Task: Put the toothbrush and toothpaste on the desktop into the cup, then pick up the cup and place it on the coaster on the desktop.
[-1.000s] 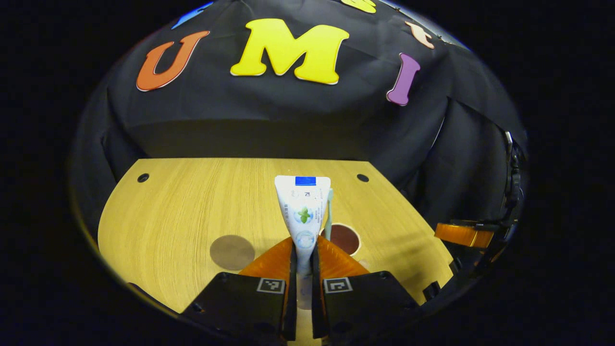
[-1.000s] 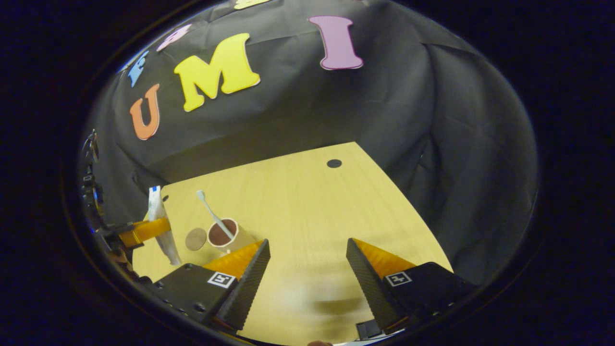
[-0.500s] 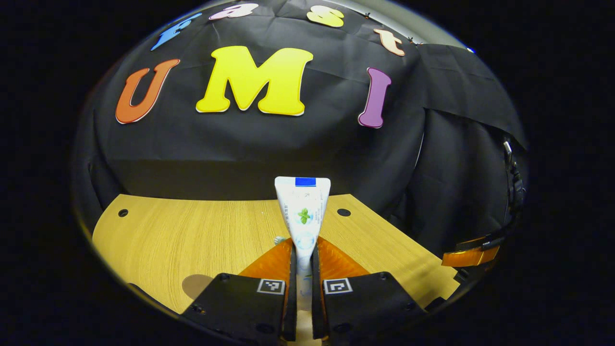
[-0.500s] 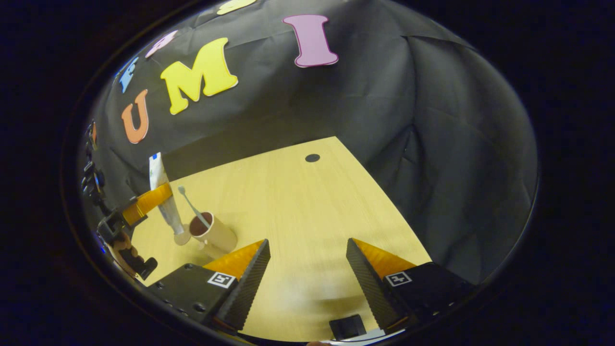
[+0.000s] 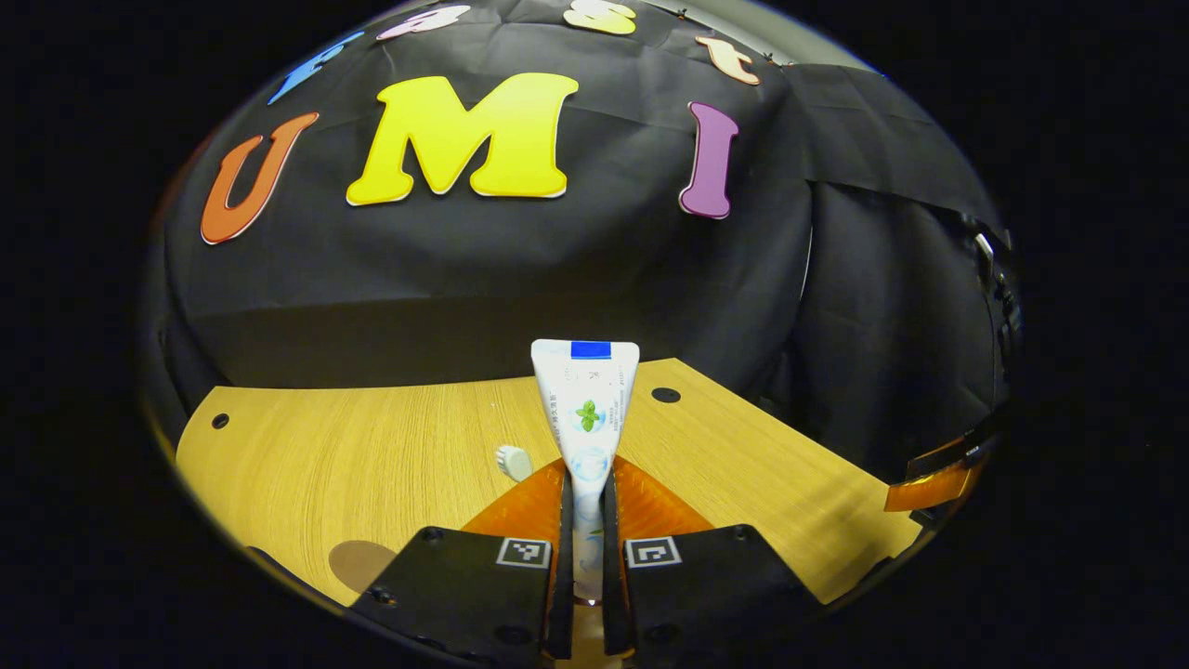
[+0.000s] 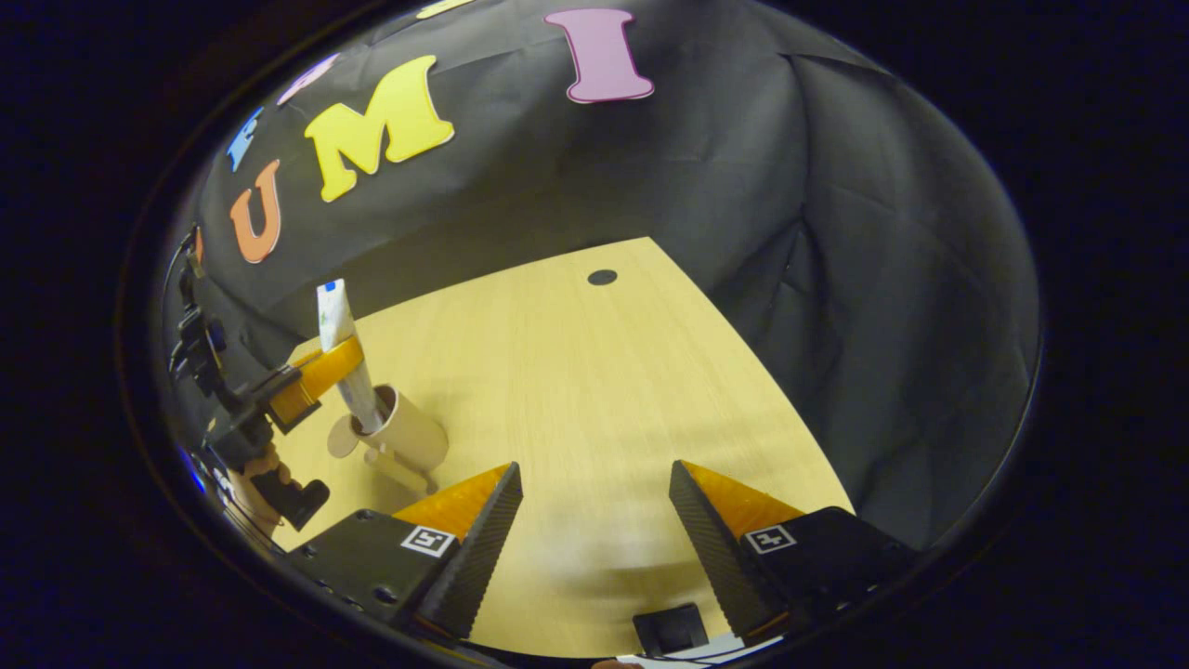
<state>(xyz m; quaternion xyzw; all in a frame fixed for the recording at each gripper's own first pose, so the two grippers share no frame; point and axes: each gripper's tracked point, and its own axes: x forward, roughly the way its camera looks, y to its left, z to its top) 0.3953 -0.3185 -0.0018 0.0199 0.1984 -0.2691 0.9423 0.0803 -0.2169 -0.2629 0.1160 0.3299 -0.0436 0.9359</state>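
My left gripper [image 5: 587, 478] is shut on a white toothpaste tube [image 5: 585, 409], which stands upright with its crimped end on top. In the right gripper view, the left gripper [image 6: 316, 376] holds the toothpaste tube [image 6: 336, 316] over a tan cup [image 6: 404, 432], with the tube's lower end inside the cup's mouth. The toothbrush head [image 5: 514, 462] pokes up just left of the tube. A round brown coaster [image 5: 360, 562] lies on the desktop to the left, and the coaster [image 6: 340, 437] touches the cup's far side. My right gripper [image 6: 594, 520] hangs open over bare wood, right of the cup.
The wooden desktop [image 6: 576, 372] has small dark holes [image 6: 602, 277] near its far corners and ends at the black cloth wall. A hand [image 6: 255, 465] holds the left gripper's handle. One orange finger of the right gripper [image 5: 934, 483] shows at the desk's right edge.
The left gripper carried the toothpaste over the cup and lowered its bottom end into the mouth. The right gripper stayed open and barely shifted.
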